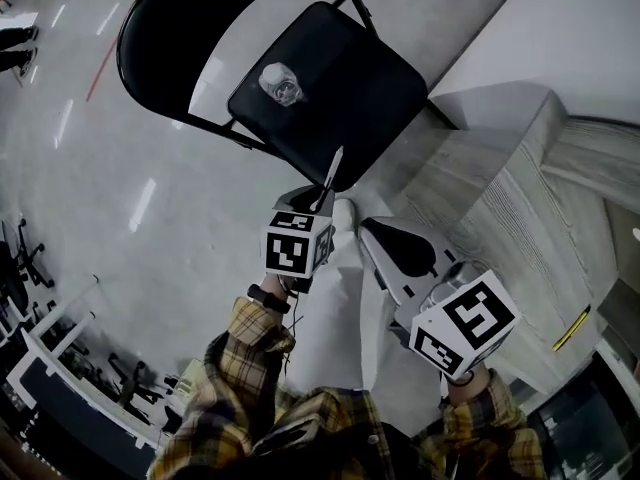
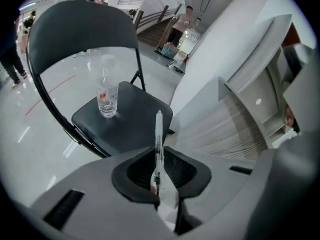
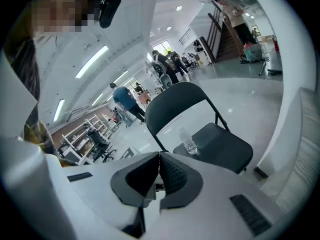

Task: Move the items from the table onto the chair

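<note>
Pinching a slim white pen low on its barrel in the left hand-held gripper, tip out toward the chair seat just ahead, bottle standing beyond. Likely light, stiff, slick: safest pinched mid-barrel. Shut on nothing, right hand-held gripper; pen absent from its view.

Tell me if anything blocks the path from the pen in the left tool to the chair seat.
Nothing visible does. The pen, clamped in the left tool, points at the chair seat with open space between. A water bottle stands upright on the seat's left part, and the side nearest the pen is bare.
</note>
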